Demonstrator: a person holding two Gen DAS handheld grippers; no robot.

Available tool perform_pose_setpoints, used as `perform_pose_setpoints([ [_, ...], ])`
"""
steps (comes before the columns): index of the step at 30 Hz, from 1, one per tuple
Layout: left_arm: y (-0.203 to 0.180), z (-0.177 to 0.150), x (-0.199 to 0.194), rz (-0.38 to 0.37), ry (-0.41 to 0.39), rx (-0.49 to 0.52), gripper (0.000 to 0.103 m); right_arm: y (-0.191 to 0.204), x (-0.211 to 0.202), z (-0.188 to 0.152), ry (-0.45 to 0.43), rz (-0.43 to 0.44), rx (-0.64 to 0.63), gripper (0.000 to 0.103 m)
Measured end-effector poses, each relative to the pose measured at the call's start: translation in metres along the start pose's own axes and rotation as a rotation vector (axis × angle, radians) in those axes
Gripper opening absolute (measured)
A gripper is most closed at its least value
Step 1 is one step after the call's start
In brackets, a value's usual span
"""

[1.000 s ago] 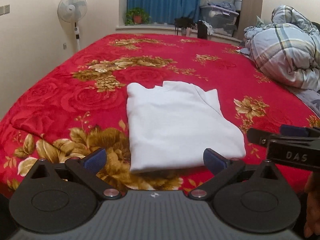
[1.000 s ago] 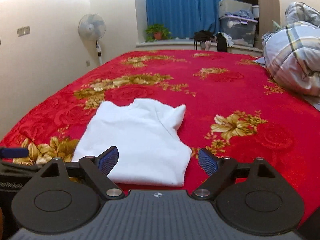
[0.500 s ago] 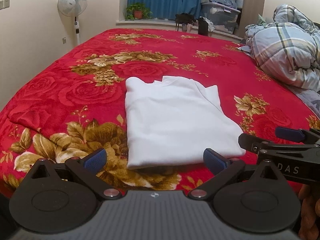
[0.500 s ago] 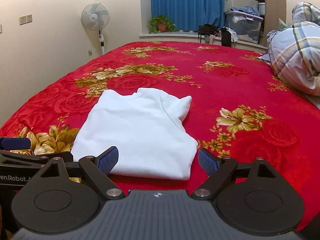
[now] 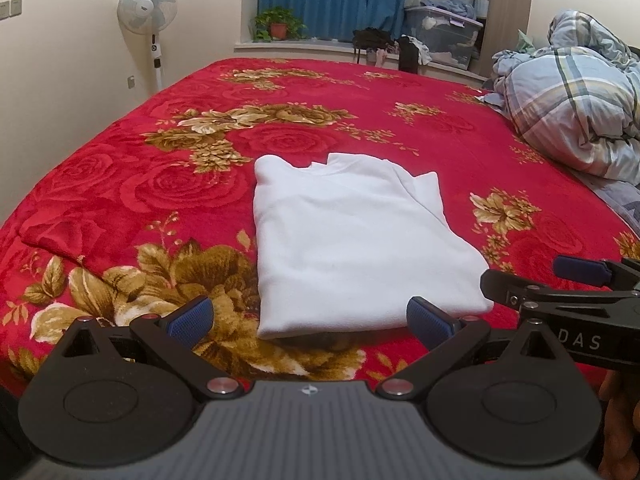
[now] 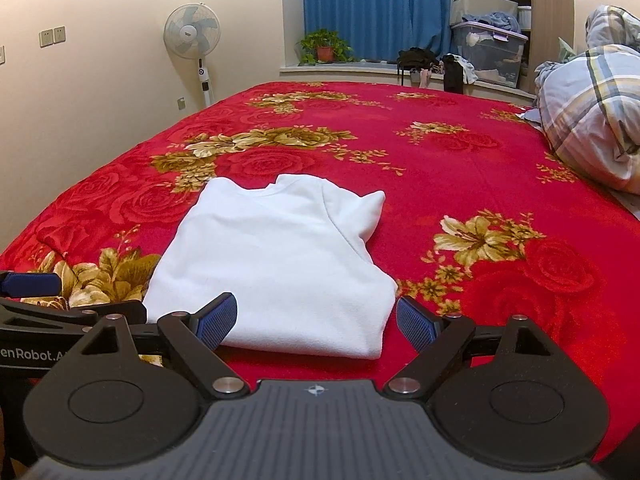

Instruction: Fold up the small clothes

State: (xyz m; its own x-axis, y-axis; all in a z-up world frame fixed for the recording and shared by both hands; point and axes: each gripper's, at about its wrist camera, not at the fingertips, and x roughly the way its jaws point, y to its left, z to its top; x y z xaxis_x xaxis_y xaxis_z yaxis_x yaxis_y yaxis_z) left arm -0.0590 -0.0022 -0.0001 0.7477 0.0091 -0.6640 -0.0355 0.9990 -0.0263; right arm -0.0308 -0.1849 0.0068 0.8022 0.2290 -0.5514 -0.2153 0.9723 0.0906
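My left gripper [image 5: 310, 318] is spread wide with nothing between its fingers. Just ahead of it the folded white garment [image 5: 356, 240] lies flat on the red floral blanket [image 5: 120, 184]. My right gripper [image 6: 316, 320] is likewise released and empty, hovering at the garment's near edge. Farther off to my right sits a bunched plaid duvet [image 6: 592, 120].

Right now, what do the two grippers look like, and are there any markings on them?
Both are matte black with round pivot housings, silver pins and blue ribbed fingertip pads. Left gripper; right gripper. The right one's side reads "DAS" in the left view; the left one's reads "enRobot.A" in the right view.
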Motion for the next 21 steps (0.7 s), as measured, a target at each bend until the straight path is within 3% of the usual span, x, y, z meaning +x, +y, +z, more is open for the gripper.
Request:
perform_pose_setpoints([
  [21, 0.0037, -0.0003, 0.0013, -0.004, 0.010, -0.011, 0.103, -0.0005, 0.0016, -0.0007, 0.013, 0.002, -0.012, 0.088],
])
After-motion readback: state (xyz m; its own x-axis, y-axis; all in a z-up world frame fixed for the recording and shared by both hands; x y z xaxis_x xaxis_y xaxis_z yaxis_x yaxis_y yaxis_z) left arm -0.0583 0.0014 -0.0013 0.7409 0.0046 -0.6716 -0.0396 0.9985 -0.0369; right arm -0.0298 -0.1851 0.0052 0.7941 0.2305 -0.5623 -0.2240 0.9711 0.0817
